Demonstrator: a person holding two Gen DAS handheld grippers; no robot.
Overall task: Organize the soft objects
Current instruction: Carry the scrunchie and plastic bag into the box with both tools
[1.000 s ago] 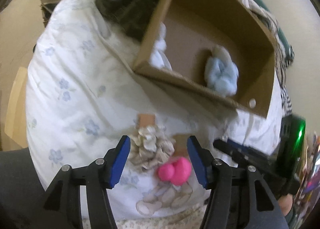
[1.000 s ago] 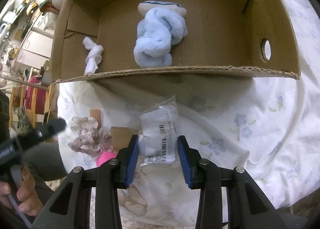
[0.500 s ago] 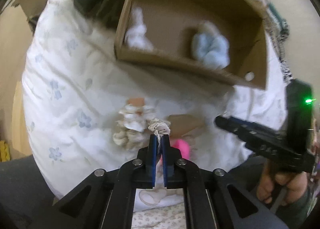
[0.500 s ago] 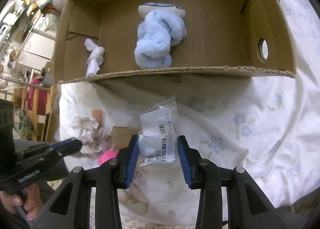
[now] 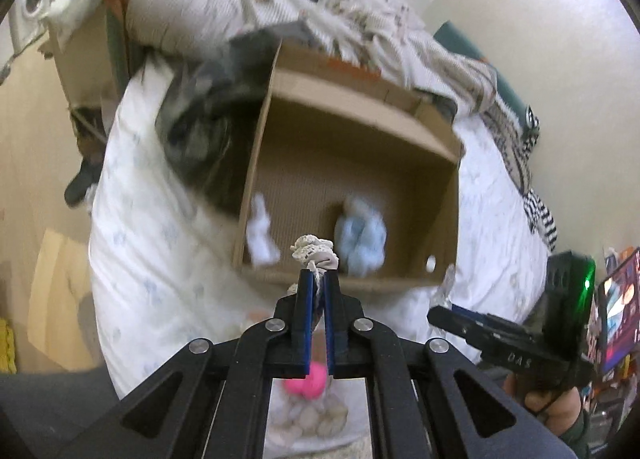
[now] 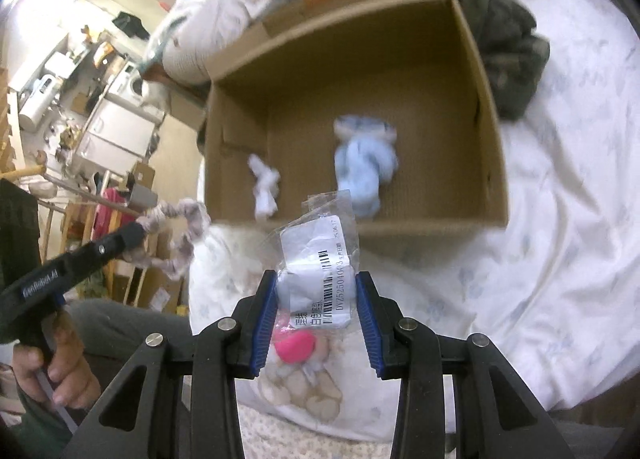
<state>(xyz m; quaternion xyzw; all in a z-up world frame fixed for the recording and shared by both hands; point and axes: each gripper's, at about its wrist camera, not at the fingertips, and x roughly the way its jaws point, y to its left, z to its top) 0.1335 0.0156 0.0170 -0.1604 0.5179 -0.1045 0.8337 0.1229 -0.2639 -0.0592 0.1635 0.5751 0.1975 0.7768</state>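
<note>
An open cardboard box [image 5: 440, 163] [image 6: 488, 107] lies on the white floral bedding. Inside it are a light blue fluffy item [image 5: 360, 237] [image 6: 366, 163] and a small white knotted cloth [image 5: 260, 237] [image 6: 265, 185]. My left gripper [image 5: 316, 279] is shut on a cream lace scrunchie [image 5: 314, 253], lifted in front of the box; the scrunchie hangs from it in the right wrist view [image 6: 176, 235]. My right gripper [image 6: 316, 291] is shut on a clear plastic packet with a barcode label [image 6: 320, 259], raised near the box's front wall. A pink soft item [image 6: 294, 345] [image 5: 308, 379] lies on the bedding below.
The floral duvet [image 6: 560, 219] covers the bed. A dark green garment [image 6: 504, 43] lies beside the box. Piled blankets [image 5: 320, 11] sit behind it. Room clutter and a washing machine [image 6: 116, 99] lie off the bed's left.
My left gripper closed on the lace scrunchie and lifted it off the bedding toward the box. My right gripper rose with the packet, keeping its grip.
</note>
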